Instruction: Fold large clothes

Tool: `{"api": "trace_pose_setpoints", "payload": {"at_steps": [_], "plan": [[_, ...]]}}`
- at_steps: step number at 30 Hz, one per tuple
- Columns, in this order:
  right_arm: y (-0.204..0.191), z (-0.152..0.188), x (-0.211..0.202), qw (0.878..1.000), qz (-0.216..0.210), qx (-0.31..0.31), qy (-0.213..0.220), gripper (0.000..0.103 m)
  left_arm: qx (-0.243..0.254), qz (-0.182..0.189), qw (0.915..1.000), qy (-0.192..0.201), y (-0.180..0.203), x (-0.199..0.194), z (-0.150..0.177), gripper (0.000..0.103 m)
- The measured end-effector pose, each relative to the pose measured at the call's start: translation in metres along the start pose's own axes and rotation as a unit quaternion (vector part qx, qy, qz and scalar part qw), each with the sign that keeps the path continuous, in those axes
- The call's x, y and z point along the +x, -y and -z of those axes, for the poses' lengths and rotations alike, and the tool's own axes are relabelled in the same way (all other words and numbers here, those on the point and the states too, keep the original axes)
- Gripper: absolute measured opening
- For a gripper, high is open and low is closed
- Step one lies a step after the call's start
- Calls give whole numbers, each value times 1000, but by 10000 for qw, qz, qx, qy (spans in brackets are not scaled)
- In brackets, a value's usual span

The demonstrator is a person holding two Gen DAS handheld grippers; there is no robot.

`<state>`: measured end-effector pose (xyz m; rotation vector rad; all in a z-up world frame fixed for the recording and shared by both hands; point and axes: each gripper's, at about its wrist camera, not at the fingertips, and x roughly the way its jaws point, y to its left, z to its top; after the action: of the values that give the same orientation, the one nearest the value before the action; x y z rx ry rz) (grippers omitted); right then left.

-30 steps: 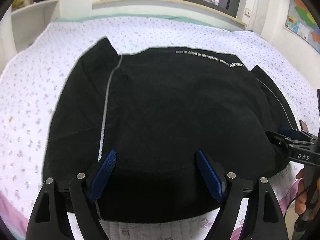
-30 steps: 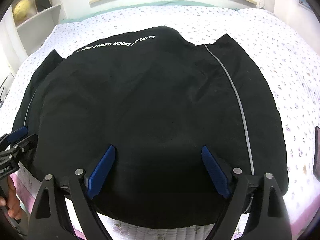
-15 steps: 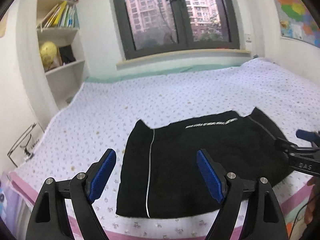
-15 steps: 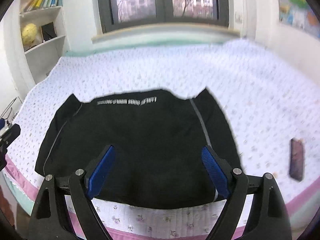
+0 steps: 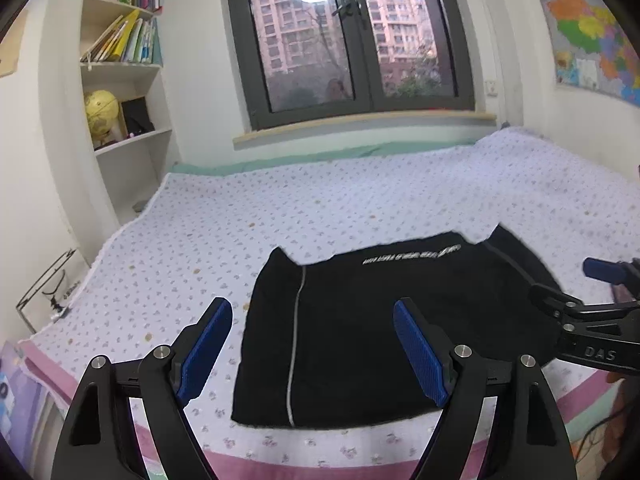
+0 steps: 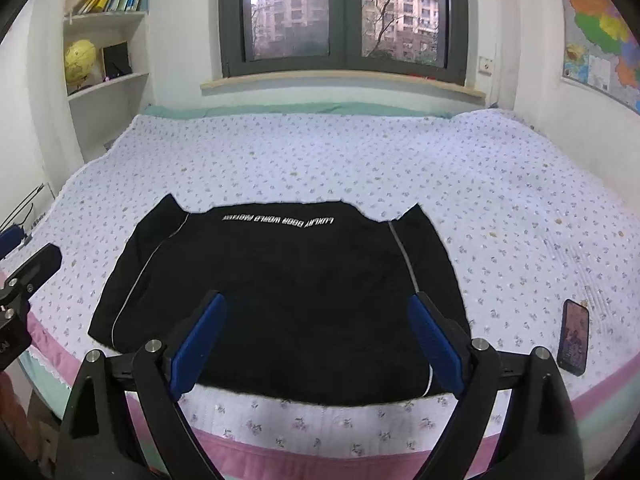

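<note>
garment: black sweatshirt (image 6: pixel 280 292) lies folded flat near the bed's (image 6: pixel 500 208) front edge
your left tongs (image 5: pixel 312 344): spread wide, holding nothing
your right tongs (image 6: pixel 316 336): opening, empty
phone (image 6: pixel 574 336): on bed, right of sweatshirt

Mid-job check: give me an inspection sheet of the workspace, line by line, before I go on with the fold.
Surface: bed with floral quilt.
Job's things: black garment lying folded flat near the front edge, white lettering at the far side.
Clutter: phone on the quilt, right of the garment.
Grippers: left gripper open, empty; right gripper opening, empty; both above the garment.
Cables: nothing seen.
Surroundings: window, bookshelf with globe, wall map.
</note>
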<state>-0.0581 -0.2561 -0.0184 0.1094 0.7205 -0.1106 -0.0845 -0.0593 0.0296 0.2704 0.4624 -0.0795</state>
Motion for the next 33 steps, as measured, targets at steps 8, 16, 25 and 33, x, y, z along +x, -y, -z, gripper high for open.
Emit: {"api": "trace_pose_setpoints", "payload": {"at_steps": [8, 16, 25, 33], "plan": [[-4, 8, 9, 9998, 51, -71, -154, 93, -155, 53, 9996, -215, -4, 10, 7, 84], [-6, 12, 27, 9994, 2, -117, -336, 93, -461, 115, 9977, -489, -15, 30, 14, 84], [-2, 13, 40, 9990, -65, -25, -442, 93, -420, 127, 9975, -561, -12, 41, 16, 84], [-2, 14, 44, 9988, -78, -28, -476, 93, -439, 165, 9971, -602, -13, 44, 17, 84]]}}
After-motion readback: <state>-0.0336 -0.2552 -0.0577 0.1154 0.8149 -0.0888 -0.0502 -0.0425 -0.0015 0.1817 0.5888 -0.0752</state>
